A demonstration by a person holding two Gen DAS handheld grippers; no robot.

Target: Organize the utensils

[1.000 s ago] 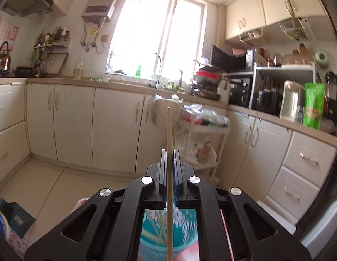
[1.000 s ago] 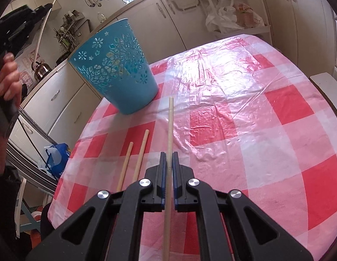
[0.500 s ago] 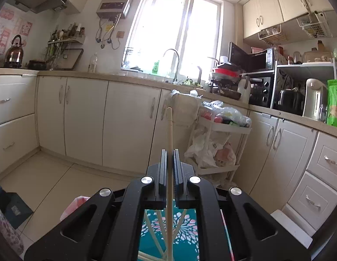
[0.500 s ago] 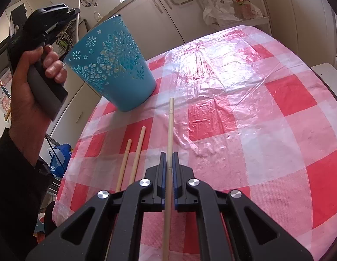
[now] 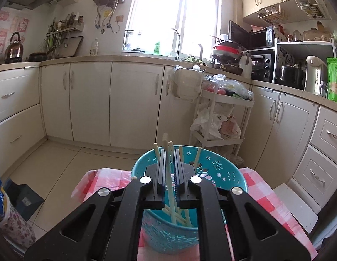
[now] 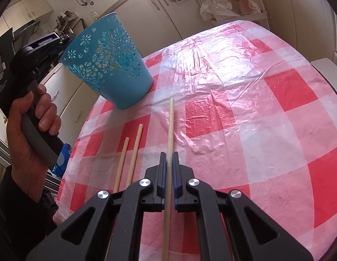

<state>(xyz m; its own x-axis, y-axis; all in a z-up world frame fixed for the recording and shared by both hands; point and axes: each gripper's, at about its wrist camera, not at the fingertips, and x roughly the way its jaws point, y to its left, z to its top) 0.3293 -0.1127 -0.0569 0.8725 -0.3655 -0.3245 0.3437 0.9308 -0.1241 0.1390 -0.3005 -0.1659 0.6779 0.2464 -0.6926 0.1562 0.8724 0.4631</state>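
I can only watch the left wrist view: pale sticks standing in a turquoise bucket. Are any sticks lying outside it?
Observer: Yes. Two pale wooden chopsticks lie side by side on the red-and-white checked plastic tablecloth, apart from the turquoise perforated plastic bucket.
Visitor: Is the other tool busy?
Observer: The right hand-held gripper is shut on a third wooden chopstick, whose tip stops short of the bucket.
Visitor: Who holds my camera?
Observer: A bare left hand grips the handle of the left hand-held gripper.
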